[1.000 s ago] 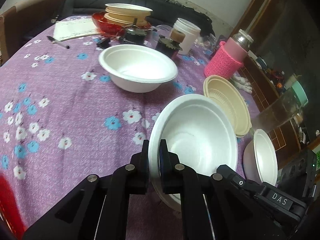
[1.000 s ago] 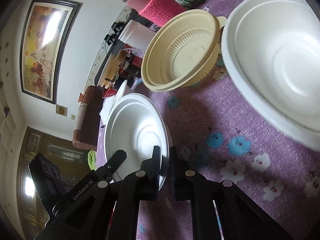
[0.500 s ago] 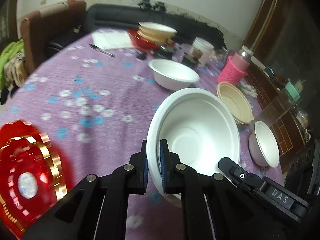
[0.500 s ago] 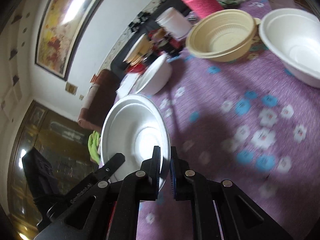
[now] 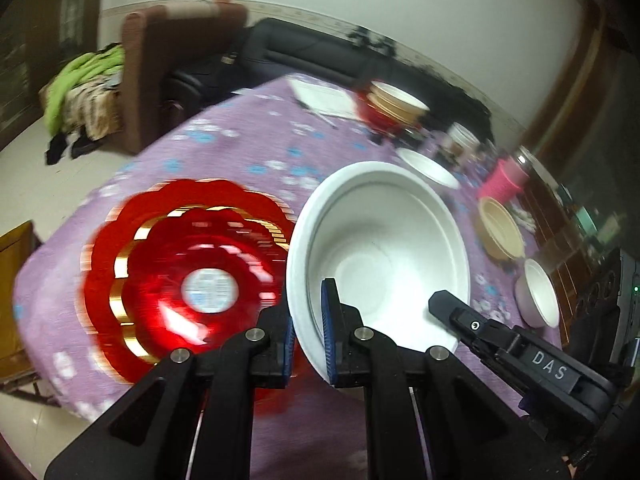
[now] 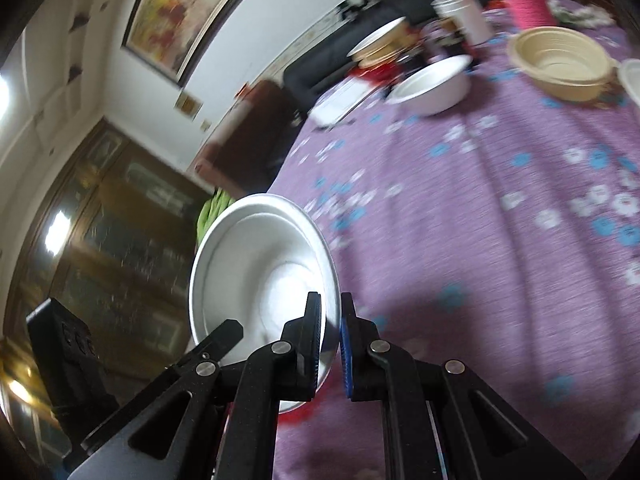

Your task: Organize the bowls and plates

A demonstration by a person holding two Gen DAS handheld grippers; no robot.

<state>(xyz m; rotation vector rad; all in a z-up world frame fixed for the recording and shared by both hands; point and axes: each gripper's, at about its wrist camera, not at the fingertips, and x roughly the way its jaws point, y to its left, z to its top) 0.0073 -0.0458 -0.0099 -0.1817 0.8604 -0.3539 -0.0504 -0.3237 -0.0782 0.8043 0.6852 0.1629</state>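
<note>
Purple floral tablecloth (image 5: pixel 248 148): red plate (image 5: pixel 188 276) lies lower left, beside large white bowl (image 5: pixel 380 252) clamped by left gripper (image 5: pixel 310 340); right gripper (image 6: pixel 330 344) clamps small white bowl (image 6: pixel 260 272).

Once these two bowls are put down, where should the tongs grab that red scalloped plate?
Take the red scalloped plate by its near outer rim, coming in low from the table's edge. It lies flat and shallow on the purple tablecloth, so only the thin gold-banded lip offers a pinch, one finger above and one below.
</note>
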